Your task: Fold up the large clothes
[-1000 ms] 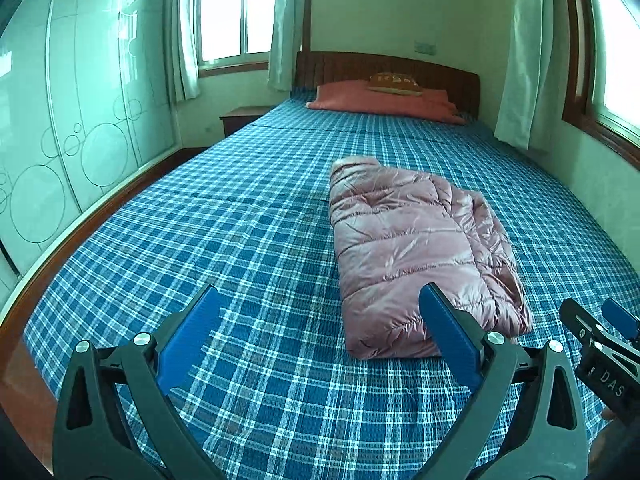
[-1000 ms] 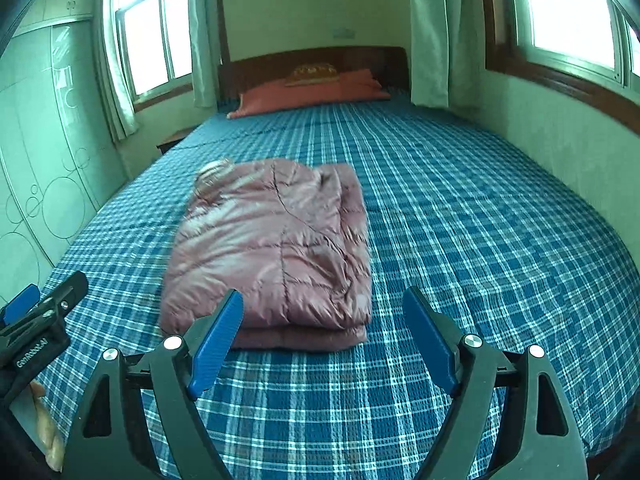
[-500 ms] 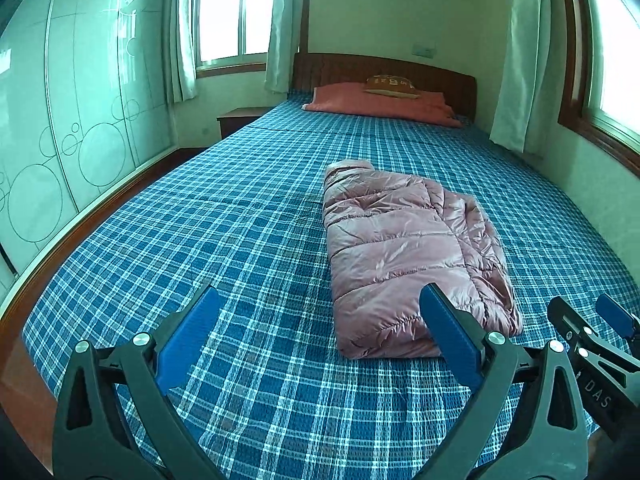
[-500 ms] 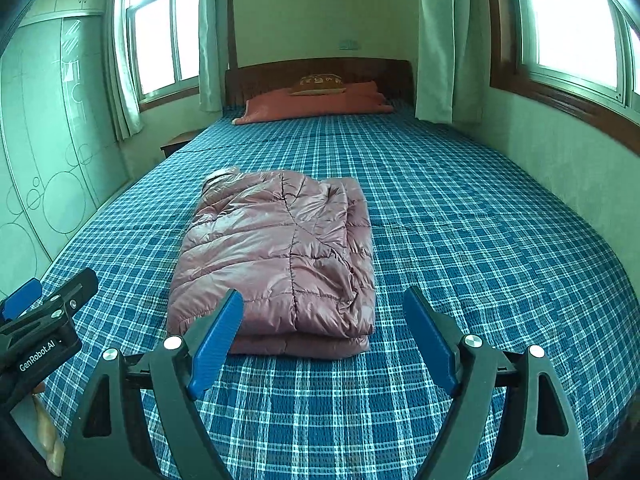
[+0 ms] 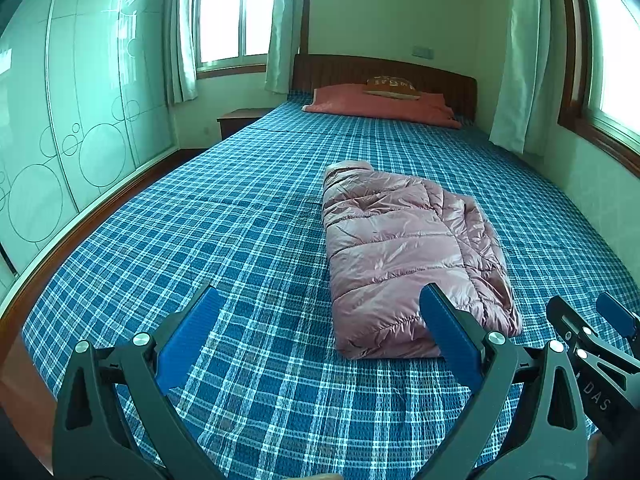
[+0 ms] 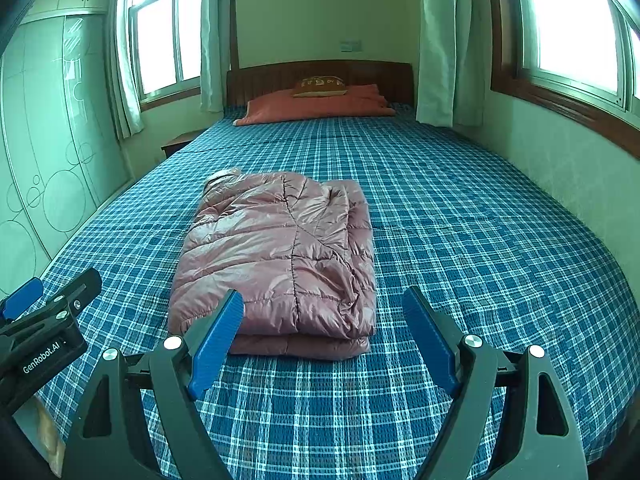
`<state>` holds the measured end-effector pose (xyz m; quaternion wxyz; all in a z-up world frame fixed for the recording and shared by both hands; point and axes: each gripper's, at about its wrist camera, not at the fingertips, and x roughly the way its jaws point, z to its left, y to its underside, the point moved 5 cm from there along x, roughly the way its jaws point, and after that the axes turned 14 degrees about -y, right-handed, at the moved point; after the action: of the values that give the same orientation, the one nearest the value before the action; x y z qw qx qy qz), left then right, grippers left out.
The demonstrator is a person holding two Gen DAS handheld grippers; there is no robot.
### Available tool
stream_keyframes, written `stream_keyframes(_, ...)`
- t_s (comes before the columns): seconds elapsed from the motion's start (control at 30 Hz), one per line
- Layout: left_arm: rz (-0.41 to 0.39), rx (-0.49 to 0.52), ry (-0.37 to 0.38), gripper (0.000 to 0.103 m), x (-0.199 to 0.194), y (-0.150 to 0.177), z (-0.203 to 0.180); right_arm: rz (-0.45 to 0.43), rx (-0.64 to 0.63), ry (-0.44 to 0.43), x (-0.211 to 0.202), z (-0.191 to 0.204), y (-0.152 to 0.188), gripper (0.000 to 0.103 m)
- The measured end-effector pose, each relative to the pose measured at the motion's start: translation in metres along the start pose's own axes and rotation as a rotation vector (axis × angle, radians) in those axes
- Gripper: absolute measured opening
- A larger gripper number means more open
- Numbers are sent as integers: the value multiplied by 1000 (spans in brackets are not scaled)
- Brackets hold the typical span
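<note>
Jacket (image 6: 280, 256) lies folded mid-bed (image 6: 460, 240), wide bedspread around.

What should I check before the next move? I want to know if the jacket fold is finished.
1. Pink puffer jacket folded into a compact rectangle: ok.
2. Jacket lying flat on the blue plaid bedspread, no sleeve sticking out: ok.
3. Left gripper open, nothing between its pads: ok.
4. Right gripper open, holding nothing: ok.
5. Both grippers clear of the jacket: ok, they hover short of its near edge.
6. Layers underneath smooth: cannot tell, hidden.
</note>
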<state>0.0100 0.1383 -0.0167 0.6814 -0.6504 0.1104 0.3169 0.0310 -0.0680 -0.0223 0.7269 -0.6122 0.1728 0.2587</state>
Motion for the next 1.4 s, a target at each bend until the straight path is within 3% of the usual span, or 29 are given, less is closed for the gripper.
stream_keyframes(1.4, 7, 4, 21, 100, 6, 4, -3, 9, -10, -5, 3, -1, 2, 81)
